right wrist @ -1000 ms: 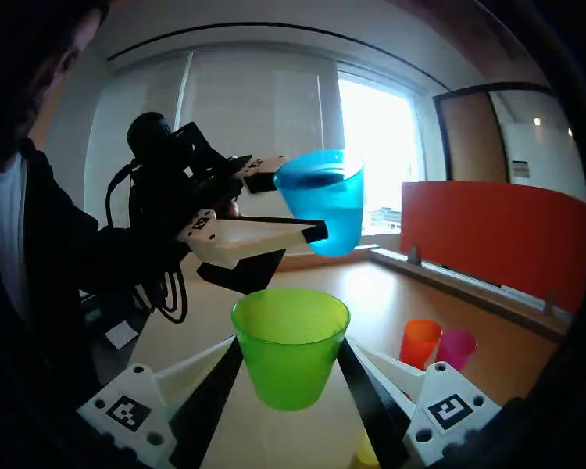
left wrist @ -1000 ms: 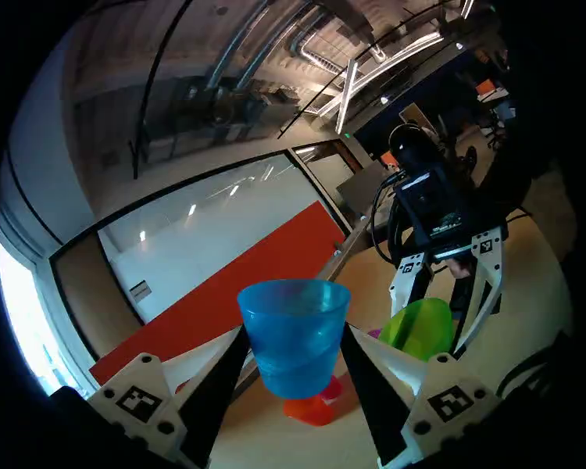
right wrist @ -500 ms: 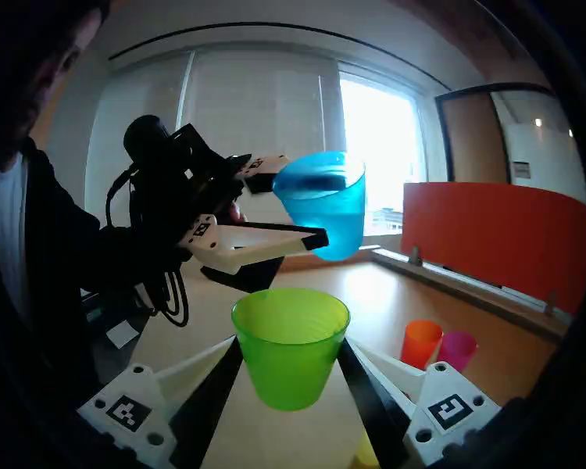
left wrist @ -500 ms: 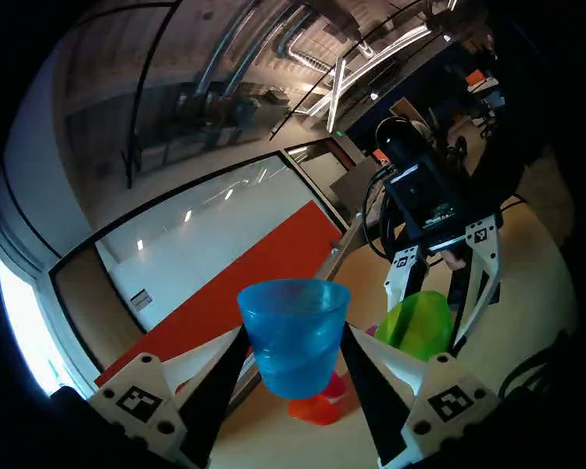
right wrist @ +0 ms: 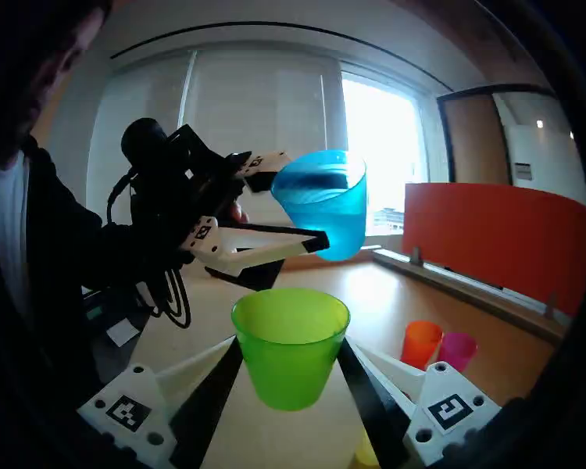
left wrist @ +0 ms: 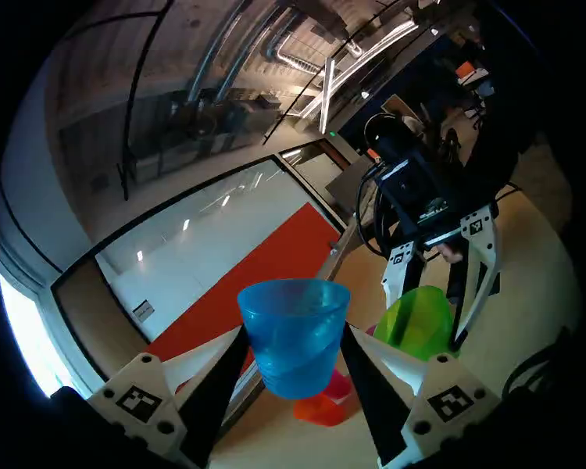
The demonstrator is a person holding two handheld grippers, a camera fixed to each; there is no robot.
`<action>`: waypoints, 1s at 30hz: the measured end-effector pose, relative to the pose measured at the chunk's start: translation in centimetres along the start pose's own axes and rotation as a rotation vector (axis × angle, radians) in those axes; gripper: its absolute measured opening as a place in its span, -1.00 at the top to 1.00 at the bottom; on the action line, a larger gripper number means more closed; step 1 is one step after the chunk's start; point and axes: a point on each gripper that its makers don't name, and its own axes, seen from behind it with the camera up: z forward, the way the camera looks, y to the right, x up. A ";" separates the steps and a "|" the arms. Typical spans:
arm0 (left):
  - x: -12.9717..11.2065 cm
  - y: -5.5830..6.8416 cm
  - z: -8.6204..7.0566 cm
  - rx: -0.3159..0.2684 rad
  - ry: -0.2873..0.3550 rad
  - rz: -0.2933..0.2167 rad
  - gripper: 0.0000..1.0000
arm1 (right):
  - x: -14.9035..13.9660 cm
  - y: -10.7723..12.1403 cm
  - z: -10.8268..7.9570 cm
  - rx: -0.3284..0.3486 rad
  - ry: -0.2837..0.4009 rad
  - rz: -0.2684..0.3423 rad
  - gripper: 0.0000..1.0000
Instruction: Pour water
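You had the blue cup (left wrist: 294,344) pinched in the left gripper (left wrist: 294,332), its fingers spread about cup-wide and pressed on either side of the wall. The right gripper (right wrist: 291,344) clamped the green cup (right wrist: 291,356) the same way, one finger on each flank. In the right gripper view the blue cup hung above and beyond the green one, leaning only a little, not yet over its mouth. A darker band inside looked like water, though that was hard to confirm.

To pour well, you probably needed to bring the blue lip over the middle of the green mouth before tipping any further. From there I'd have rolled the left wrist slowly, so the stream started thin. The green cup looked best held level and steady, low under the lip. Both cups looked thin-walled, so a hard squeeze could have buckled them and spilled.

An orange cup (right wrist: 419,340) and a pink cup (right wrist: 457,348) stood together on the tabletop (right wrist: 387,301), well clear of the pour
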 end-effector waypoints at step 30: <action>0.1 0.6 -0.9 -0.019 0.015 0.074 -0.61 | 0.0 0.3 0.4 0.002 -0.009 -0.002 -0.72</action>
